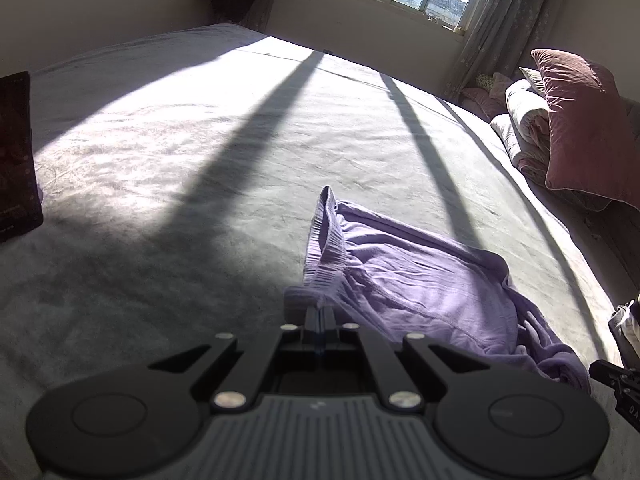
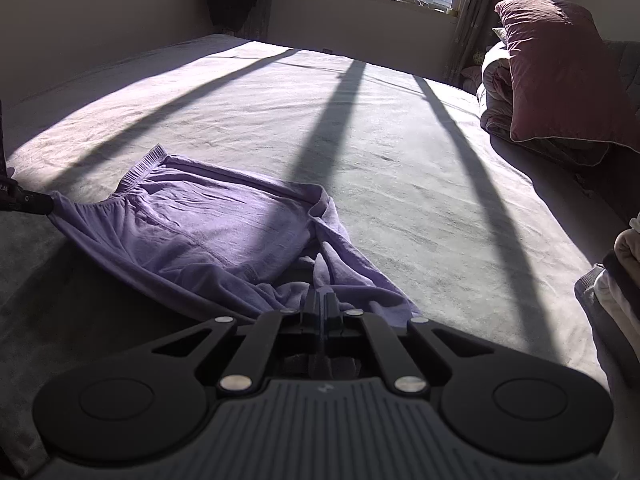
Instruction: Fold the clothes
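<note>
The soft lilac knit garment with a ribbed elastic waistband (image 2: pixel 208 224) lies partly spread, partly bunched, on the grey bedsheet (image 2: pixel 400 160) near the bed's near edge. The left gripper (image 1: pixel 320 308) pinches the waistband corner; the right gripper (image 2: pixel 322 298) is pressed together on the crumpled end. The cloth between them sags and wrinkles, so it would pay to draw both grips apart evenly and low, tautening the fabric before laying it flat. A rose-coloured velvet pillow (image 2: pixel 560 72) sits on rolled bedding at the far right corner.
</note>
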`<state>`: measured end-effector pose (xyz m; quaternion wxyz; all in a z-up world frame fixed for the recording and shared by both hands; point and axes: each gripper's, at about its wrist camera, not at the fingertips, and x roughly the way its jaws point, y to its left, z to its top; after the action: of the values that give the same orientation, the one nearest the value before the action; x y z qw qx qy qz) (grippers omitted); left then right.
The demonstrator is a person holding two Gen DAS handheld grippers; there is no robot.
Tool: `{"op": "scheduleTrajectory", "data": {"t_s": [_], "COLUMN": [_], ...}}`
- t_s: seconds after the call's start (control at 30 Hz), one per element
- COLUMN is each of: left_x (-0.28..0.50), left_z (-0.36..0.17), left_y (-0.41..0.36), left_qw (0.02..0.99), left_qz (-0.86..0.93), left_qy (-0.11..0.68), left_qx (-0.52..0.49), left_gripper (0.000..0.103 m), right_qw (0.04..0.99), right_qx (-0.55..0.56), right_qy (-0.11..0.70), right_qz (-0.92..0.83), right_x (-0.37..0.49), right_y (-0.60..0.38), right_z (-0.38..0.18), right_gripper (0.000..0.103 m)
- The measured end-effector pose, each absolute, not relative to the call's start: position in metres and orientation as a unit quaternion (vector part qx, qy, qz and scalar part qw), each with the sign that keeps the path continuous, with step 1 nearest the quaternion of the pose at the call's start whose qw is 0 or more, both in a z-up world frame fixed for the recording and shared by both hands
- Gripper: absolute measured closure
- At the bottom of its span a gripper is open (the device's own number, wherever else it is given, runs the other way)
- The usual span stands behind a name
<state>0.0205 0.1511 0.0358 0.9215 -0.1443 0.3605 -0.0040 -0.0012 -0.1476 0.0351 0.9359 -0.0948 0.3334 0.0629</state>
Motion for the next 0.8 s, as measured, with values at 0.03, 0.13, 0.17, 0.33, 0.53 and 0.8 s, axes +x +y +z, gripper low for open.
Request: {"op": "scheduleTrajectory", "data": {"t_s": [0.03, 0.13, 0.17, 0.33, 0.53, 0.8], "left_x": [0.019, 0.015, 0.014, 0.008, 0.005, 0.012], "left_z": [0.038, 0.043, 0.045, 0.048, 0.039, 0.014], "left_y": [0.154, 0.163, 0.165, 0.180, 0.200, 0.211], "left_qw": [0.922, 0.925, 0.925, 0.926, 0.921, 0.898], "left_qz": [-0.002, 0.006, 0.010, 0.023, 0.053, 0.083], "left_qy": [0.358, 0.351, 0.348, 0.344, 0.352, 0.407], "left_qx": [-0.145, -0.148, -0.149, -0.152, -0.159, -0.143], "left_gripper": [0.103, 0.103, 0.103, 0.103, 0.103, 0.103], "right_qw": [0.937, 0.939, 0.939, 0.941, 0.941, 0.943], "right_qx": [-0.093, -0.091, -0.091, -0.090, -0.089, -0.054], "right_qy": [0.331, 0.325, 0.324, 0.319, 0.317, 0.326], "right_qz": [0.064, 0.068, 0.069, 0.076, 0.074, 0.039], "right_x": [-0.002, -0.005, -0.006, -0.012, -0.017, -0.011], "right_y": [-0.147, -0.147, -0.146, -0.144, -0.145, -0.169], "right_z": [0.037, 0.041, 0.042, 0.047, 0.049, 0.048], "right_gripper": [0.103, 0.103, 0.103, 0.103, 0.103, 0.103]}}
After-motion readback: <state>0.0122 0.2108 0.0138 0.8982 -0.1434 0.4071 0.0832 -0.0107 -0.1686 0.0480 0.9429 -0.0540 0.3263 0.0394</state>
